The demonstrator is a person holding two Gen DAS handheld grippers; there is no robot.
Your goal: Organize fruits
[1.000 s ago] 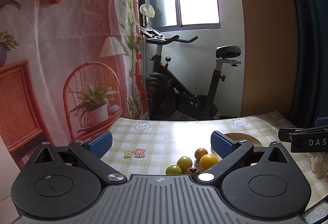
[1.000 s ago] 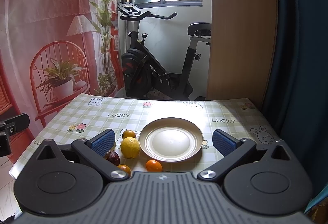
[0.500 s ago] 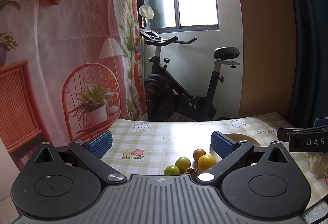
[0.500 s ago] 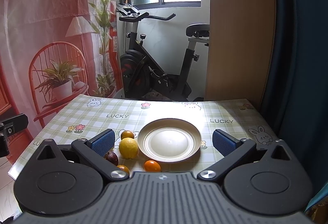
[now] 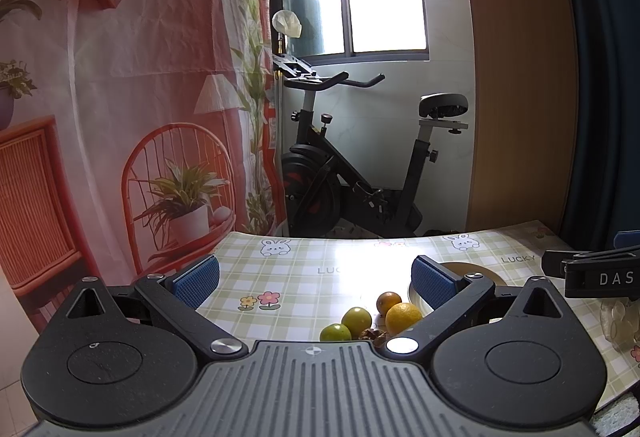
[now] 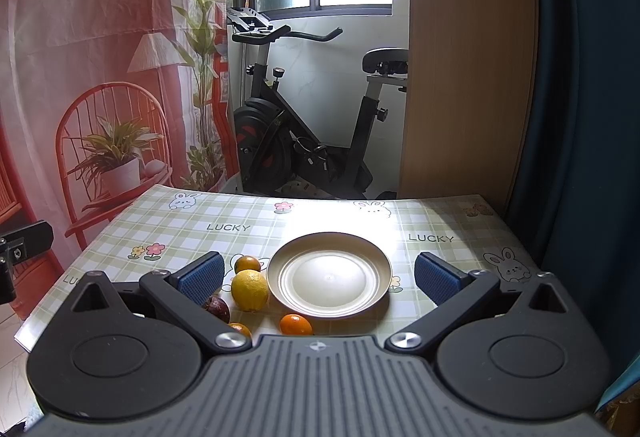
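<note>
Both the right gripper [image 6: 318, 275] and the left gripper [image 5: 316, 277] are spread wide and hold nothing. Nearest on the checked tabletop [image 6: 224, 217] lie two small oranges [image 6: 295, 324], then a dark purple fruit [image 6: 216, 308] and a big round yellow lemon [image 6: 249, 290], all just left of the plate [image 6: 376, 257]. The round, smooth plate has nothing in it, and a third small orange [image 6: 247, 263] sits by its far left rim.

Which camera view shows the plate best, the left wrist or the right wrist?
The right wrist view: the whole round plate lies in the open, empty, seen between the spread jaws. In the left wrist view only a sliver of the plate shows, mostly hidden behind one gripper finger.
</note>
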